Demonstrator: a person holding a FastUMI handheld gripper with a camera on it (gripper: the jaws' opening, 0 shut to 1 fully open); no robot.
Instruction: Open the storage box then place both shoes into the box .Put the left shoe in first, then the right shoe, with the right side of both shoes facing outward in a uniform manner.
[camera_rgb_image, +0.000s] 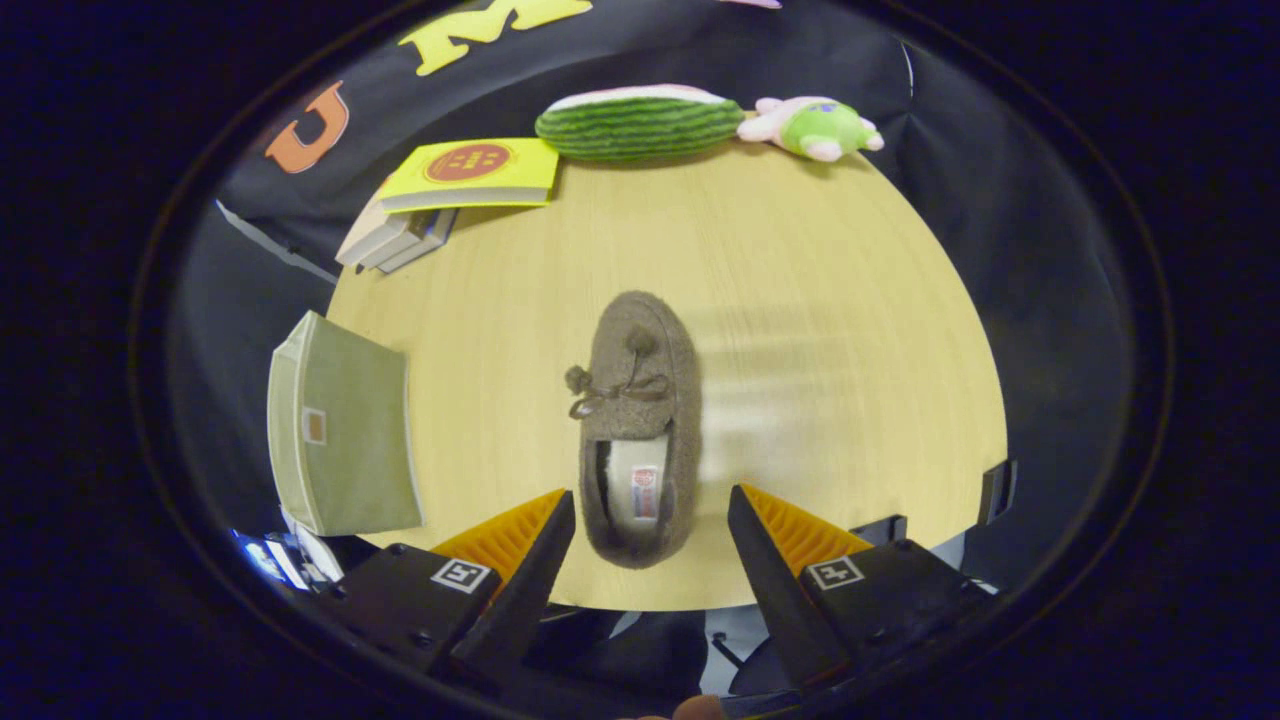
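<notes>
Hovering at the bottom centre of the frame, the hand-held gripper (650, 520) has its fingers spread wide, touching nothing. A brown slipper (640, 420) lies between them on the table (820, 300), heel nearest. The storage box (345, 430) sits at left.

Gripper (650, 535) held above the surface, pointing forward and down. Jaws spread wide apart, nothing pressed between them. Left finger (535, 560) and right finger (765, 560) taper to narrow tips, angled slightly inward toward each other. Ribbed pads line the outer faces. A square marker sits on each finger's base block.
</notes>
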